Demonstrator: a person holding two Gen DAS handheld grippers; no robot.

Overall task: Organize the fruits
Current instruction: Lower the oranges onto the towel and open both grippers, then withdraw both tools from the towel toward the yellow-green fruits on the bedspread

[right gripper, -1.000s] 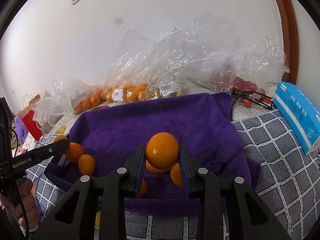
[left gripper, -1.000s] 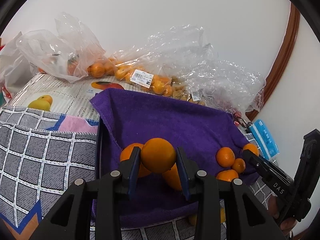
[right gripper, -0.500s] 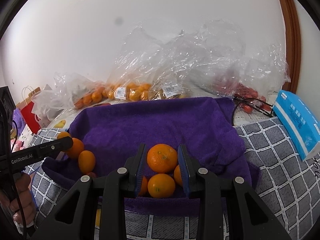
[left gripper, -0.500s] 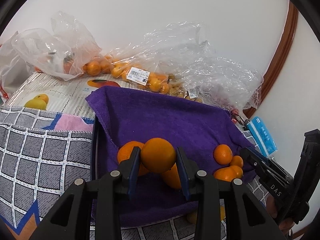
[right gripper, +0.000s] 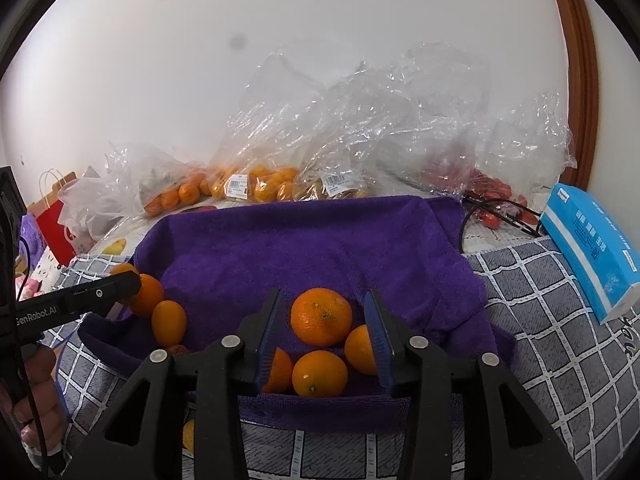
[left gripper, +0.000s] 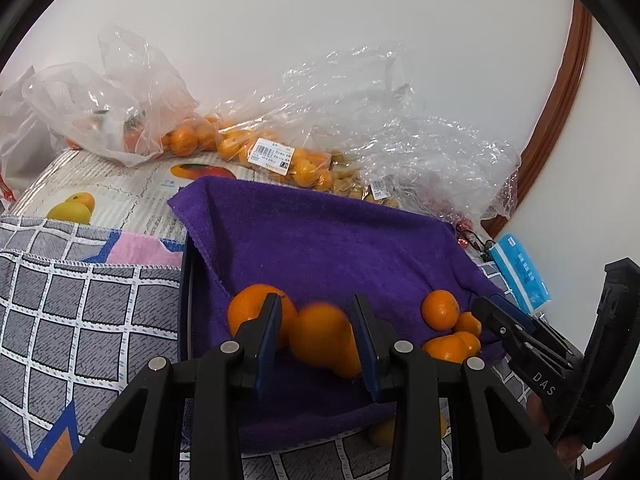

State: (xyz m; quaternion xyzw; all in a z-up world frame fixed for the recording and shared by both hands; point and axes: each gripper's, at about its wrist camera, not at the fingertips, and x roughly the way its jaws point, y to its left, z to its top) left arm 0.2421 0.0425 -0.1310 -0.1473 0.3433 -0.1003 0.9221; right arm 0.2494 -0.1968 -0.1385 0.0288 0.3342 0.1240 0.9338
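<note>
We are in the drop-off step: both tools hang over the purple towel (right gripper: 320, 248) lining a tray, where loose oranges collect. The right tool (right gripper: 322, 334) has just been opening its jaws; they stand apart, and the orange (right gripper: 321, 316) between them sits free on the pile just ahead of the tips, touching neither pad. The left tool (left gripper: 316, 338) shows a blurred orange (left gripper: 322, 340) between its jaws with a gap on each side, so we judge it released and falling rather than gripped. Another orange (left gripper: 250, 310) lies just beyond its left finger. Both tools point forward and down at the towel. Next, we judge, each must back off clear of the fruit and reach for the bagged oranges (right gripper: 264, 184) well beyond.
</note>
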